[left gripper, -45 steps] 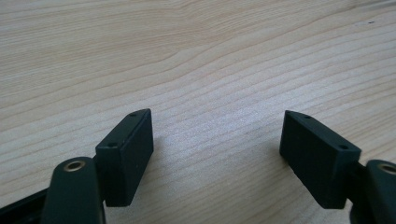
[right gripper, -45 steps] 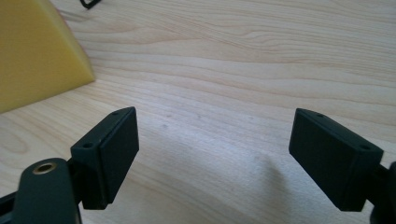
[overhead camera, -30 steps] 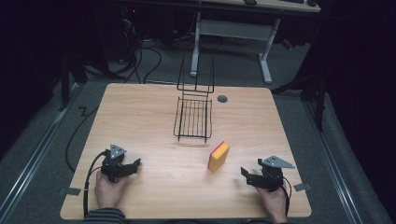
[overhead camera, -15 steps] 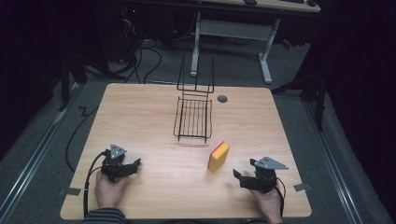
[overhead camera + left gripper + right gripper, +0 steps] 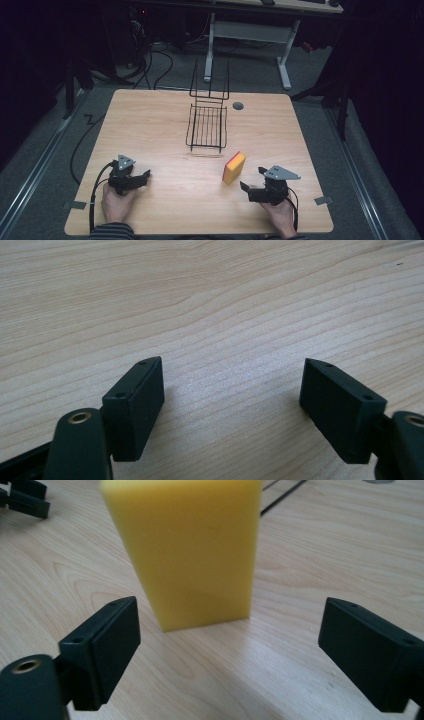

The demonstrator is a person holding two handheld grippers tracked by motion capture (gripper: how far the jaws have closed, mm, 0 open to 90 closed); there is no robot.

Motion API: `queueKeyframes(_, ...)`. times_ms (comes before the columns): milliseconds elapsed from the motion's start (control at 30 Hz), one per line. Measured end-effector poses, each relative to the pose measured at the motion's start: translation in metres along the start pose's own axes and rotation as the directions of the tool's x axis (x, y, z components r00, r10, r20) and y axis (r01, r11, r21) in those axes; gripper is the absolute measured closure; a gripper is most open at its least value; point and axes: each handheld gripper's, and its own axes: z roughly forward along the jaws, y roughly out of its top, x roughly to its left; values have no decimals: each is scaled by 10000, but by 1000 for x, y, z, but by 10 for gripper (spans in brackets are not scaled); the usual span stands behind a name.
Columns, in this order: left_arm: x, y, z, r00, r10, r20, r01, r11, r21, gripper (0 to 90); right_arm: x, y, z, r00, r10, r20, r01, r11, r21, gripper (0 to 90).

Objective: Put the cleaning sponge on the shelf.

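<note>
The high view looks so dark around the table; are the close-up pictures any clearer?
High view: the table is lit, the floor around it nearly black. Left gripper view: bright, even light, wood grain sharp, soft shadows under the jaws. Right gripper view: the sponge is well lit and fairly sharp, the rack wires behind it blurred.

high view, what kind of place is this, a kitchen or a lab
Probably a lab or workshop, not a kitchen: a plain wooden table on grey carpet, cables trailing across the dark floor behind it, and a second desk on metal legs beyond.
</note>
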Motion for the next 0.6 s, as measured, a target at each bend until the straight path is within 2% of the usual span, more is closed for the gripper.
queueKeyframes(367, 0, 0, 0, 10000, -24, 10, 24, 10000, -6, 263, 13, 15, 13, 9977, -498, -465, 492, 9987, -152, 60)
queueKeyframes(600, 0, 0, 0, 10000, -32, 21, 32, 10000, -8, 263, 17, 25, 20, 9965, -700, -463, 688, 9973, -261, 46)
